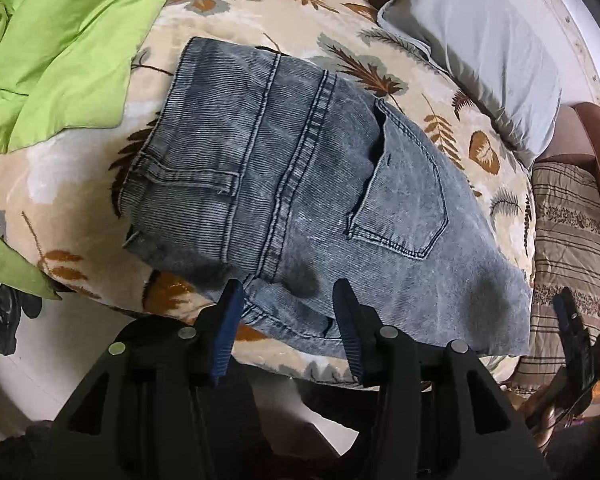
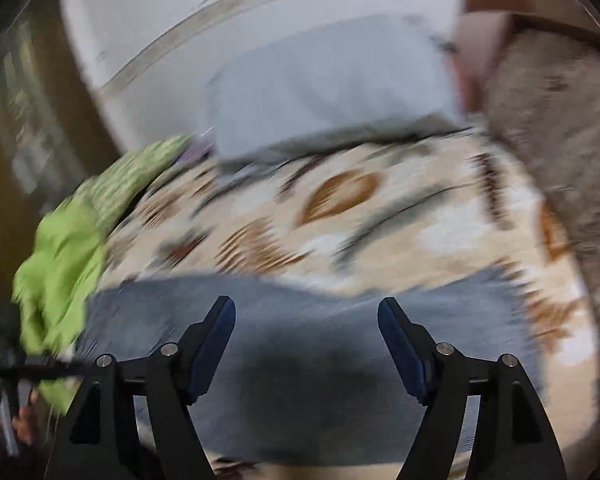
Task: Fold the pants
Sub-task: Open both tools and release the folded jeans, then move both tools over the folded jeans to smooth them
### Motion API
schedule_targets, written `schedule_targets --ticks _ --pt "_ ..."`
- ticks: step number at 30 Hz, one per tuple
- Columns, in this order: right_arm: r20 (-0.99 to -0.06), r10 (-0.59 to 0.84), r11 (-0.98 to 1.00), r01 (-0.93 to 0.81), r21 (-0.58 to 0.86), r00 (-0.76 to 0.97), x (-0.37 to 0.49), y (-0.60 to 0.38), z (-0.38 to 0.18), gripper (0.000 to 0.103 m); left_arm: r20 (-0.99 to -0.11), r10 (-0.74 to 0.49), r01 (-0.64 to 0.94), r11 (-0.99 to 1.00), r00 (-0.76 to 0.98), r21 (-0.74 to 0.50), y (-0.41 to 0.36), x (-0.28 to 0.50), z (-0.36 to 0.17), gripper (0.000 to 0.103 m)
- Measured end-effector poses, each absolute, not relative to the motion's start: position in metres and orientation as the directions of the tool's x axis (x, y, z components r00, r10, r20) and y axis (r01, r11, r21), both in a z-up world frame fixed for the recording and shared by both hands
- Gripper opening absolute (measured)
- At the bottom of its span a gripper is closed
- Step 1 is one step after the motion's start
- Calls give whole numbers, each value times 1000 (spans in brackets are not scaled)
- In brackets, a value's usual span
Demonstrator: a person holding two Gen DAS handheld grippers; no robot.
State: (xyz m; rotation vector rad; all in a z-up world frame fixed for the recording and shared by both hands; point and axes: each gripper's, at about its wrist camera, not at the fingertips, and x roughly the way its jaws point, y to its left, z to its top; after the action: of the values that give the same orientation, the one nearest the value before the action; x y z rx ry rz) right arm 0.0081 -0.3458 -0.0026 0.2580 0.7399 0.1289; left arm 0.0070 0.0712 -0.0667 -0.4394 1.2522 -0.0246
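both jaws spread wide and empty, left gripper (image 1: 288, 304) over the near edge of the folded jeans (image 1: 300, 184), right gripper (image 2: 306, 320) above the jeans in a blurred view, jeans lying on the leaf-print bedspread (image 1: 236, 4), green cloth (image 1: 60, 40) beside them, grey pillow (image 1: 472, 40) beyond

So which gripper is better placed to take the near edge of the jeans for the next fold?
Probably left: the left gripper is open right at the jeans near edge. The right gripper view is motion-blurred.

near bed edge open | green sheet (image 1: 60, 40) left — pillow (image 1: 480, 48) far side
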Motion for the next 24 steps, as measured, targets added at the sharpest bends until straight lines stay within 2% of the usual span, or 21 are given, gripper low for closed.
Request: schedule_targets --ticks 3,7,10,13,24 --pt "-686 270 958 -117 262 676 9 -303 -17 75 -913 -247 -210 922 325 -324 72 5 -65 51" --pt "-733 269 963 -172 207 625 8 -270 -33 77 -912 -248 -191 928 327 -321 70 5 -62 52" --pt "-748 237 971 -182 157 620 4 -259 -36 79 -912 -237 -180 934 334 -309 67 6 -59 53" --pt "-747 195 978 -188 95 635 -2 -251 -34 85 -913 -228 -170 940 339 -297 64 8 -56 55" --pt "-770 177 980 -182 81 612 -1 -253 -38 86 -908 -240 -164 936 344 -310 67 9 -53 55"
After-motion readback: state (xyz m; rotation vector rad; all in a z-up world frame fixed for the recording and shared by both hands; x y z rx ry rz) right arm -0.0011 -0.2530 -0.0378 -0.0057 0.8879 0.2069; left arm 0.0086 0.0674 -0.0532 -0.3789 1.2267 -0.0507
